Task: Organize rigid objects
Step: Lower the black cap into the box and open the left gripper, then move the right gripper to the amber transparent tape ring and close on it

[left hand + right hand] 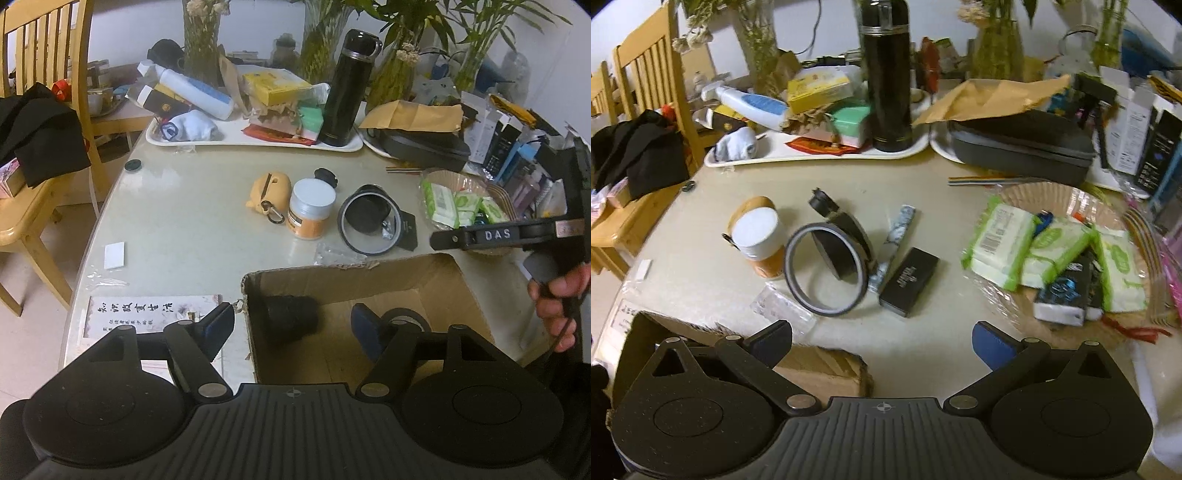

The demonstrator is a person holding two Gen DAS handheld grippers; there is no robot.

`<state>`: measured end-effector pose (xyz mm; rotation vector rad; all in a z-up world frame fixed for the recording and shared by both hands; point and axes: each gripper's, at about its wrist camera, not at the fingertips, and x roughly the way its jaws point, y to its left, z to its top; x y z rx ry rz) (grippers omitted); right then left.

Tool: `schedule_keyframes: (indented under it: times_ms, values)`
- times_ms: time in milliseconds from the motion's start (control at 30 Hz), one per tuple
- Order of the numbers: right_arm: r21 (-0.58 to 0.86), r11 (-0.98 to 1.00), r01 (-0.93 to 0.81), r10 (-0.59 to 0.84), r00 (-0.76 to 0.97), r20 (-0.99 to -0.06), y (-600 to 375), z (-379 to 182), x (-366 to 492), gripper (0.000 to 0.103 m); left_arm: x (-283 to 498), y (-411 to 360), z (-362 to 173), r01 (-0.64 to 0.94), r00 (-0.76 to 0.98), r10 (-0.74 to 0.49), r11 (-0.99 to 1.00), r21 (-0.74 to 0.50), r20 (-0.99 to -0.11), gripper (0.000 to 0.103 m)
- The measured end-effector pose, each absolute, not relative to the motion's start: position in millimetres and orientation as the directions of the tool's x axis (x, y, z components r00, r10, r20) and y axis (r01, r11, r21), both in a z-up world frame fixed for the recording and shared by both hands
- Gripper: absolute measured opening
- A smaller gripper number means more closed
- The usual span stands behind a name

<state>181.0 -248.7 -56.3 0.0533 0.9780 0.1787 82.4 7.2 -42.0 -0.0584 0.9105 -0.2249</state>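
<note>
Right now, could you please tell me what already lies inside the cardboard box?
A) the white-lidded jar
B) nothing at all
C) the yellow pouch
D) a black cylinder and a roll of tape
D: the left wrist view shows a black cylinder and a roll of tape lying in the box, while the jar and pouch sit on the table.

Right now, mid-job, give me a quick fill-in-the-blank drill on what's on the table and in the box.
1. The black cylinder lies inside the cardboard ____.
2. The orange jar has a ____ lid.
3. Both the left gripper and the right gripper stand ____, holding nothing.
4. The green-and-white wipe packs sit in a ____.

Missing words: box; white; open; basket
</note>
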Motion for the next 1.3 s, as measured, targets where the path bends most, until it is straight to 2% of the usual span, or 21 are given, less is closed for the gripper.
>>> schedule_keyframes:
  times_ms: [433,833,900,1033,1233,1300]
  values:
    - [0.181,0.963,-0.198,0.261,0.532,-0.806,-233,-61,208,0.103,88,11,-42,0.161,0.600,-0.215,0.976,-0.147,-0.771,0.069]
    - [0.171,0.965,-0.197,0.253,0.554,-0.793,-237,-72,225,0.102,90,10,-47,0.160,0.589,-0.220,0.975,-0.155,-0.778,0.069]
    - [0.141,0.967,-0.211,0.237,0.557,-0.796,-233,-75,227,0.092,90,10,-48,0.158,0.588,-0.218,0.975,-0.153,-0.779,0.069]
    - [0.089,0.967,-0.238,0.210,0.550,-0.808,-222,-86,230,0.082,90,12,-50,0.154,0.587,-0.216,0.976,-0.155,-0.780,0.069]
    - [0.039,0.969,-0.245,0.171,0.549,-0.818,-214,-98,235,0.060,92,15,-50,0.144,0.590,-0.210,0.978,-0.154,-0.780,0.069]
    - [0.042,0.971,-0.234,0.166,0.542,-0.824,-214,-102,238,0.050,93,17,-51,0.138,0.590,-0.207,0.978,-0.155,-0.780,0.069]
